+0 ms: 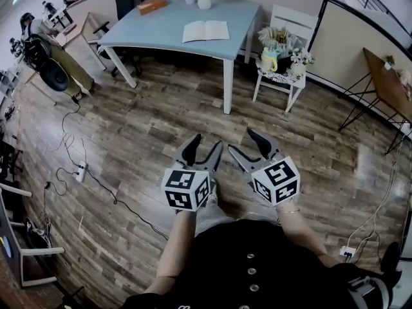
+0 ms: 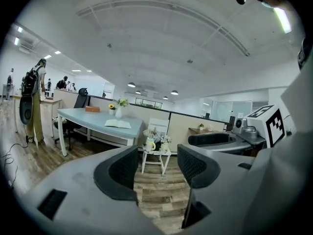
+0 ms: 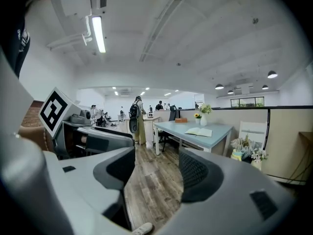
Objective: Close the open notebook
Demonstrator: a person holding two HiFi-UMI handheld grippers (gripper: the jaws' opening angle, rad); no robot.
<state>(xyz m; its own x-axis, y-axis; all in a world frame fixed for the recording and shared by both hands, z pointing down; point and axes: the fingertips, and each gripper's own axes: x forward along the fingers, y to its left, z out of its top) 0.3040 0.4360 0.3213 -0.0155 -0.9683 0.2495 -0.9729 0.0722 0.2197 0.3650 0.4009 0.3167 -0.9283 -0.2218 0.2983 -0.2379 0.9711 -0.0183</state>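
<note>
The notebook [image 1: 206,31] lies open, pages up, on the light blue table [image 1: 161,28] far ahead of me; it also shows as a pale spread notebook [image 2: 118,124] and notebook [image 3: 198,131] in the gripper views. My left gripper [image 1: 201,148] and right gripper [image 1: 244,141] are held side by side close to my body, over the wooden floor, well short of the table. Both stand open with nothing between their jaws.
A white vase [image 1: 203,0] with a sunflower and a brown box [image 1: 152,5] stand at the table's far side. A small white side table [image 1: 278,82] with flowers and a mug stands right of it. Cables and a power strip [image 1: 80,171] lie on the floor at left. People stand at far left [image 1: 38,44].
</note>
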